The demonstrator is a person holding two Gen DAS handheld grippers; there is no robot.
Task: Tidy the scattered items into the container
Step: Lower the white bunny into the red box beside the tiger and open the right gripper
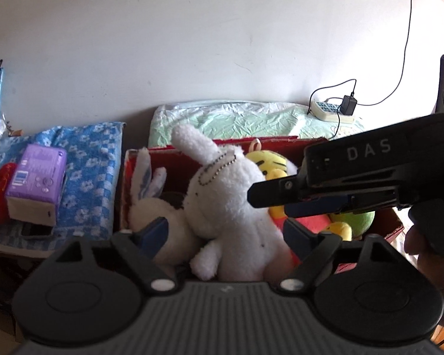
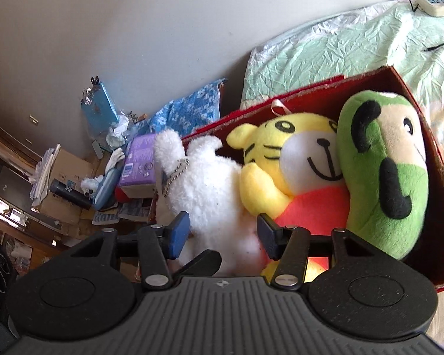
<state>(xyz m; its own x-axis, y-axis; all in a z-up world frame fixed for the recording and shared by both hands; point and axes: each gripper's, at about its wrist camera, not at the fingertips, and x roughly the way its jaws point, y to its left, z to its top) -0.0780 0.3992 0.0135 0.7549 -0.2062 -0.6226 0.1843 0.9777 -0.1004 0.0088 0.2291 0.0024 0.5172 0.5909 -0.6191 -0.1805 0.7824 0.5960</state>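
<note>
Fingers [image 2: 179, 233] apart over white rabbit [image 2: 213, 195]

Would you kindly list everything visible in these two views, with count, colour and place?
Box: one, red, on the bed.
White plush rabbits: two, in the box's left part.
Tiger plush: one, yellow with a red body, middle of the box.
Green plush: one, right end of the box.
Purple pack: one, on the blue floral towel left of the box.
Green sheet: one, behind the box.
Power strip: one, white, with a black adapter, far right by the wall.
Left tool: open, around a white rabbit.
Right tool: open, over the box.
</note>
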